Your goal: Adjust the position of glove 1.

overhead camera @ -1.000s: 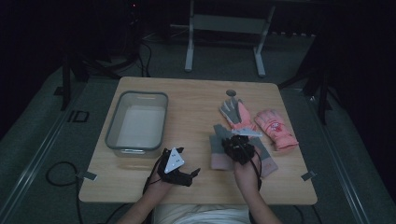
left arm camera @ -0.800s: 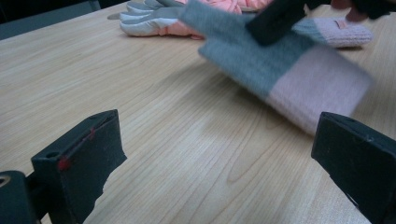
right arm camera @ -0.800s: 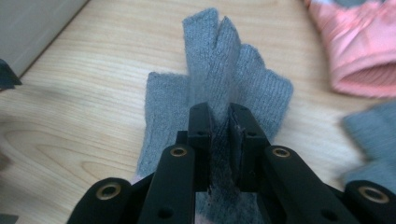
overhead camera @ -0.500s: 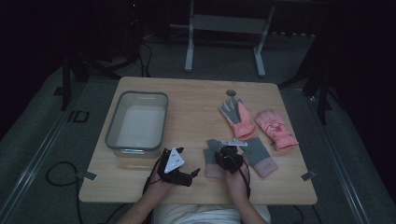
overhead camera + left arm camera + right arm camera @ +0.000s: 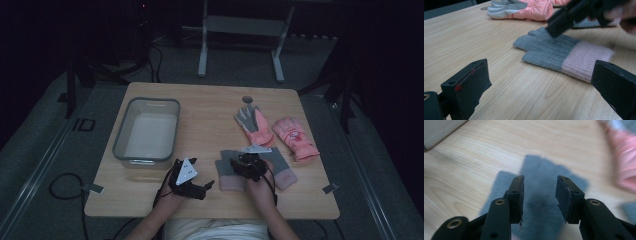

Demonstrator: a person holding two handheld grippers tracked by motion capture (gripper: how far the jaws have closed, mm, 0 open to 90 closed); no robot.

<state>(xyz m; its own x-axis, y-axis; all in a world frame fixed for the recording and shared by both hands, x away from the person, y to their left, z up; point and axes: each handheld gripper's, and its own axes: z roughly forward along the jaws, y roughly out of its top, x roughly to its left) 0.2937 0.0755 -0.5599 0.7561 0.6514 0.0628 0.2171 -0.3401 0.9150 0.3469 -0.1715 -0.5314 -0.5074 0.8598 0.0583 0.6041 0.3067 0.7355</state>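
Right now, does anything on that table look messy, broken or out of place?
Nothing looks broken or spilled. Two grey knit gloves and two pink padded gloves lie loosely on the table, not in neat pairs. The clear bin sits square.

A grey knitted wool glove with a pale pink ribbed cuff (image 5: 231,170) is lying flat on the light wooden desk (image 5: 210,120) near its front edge, fingers pointing away from the person, cuff toward them.
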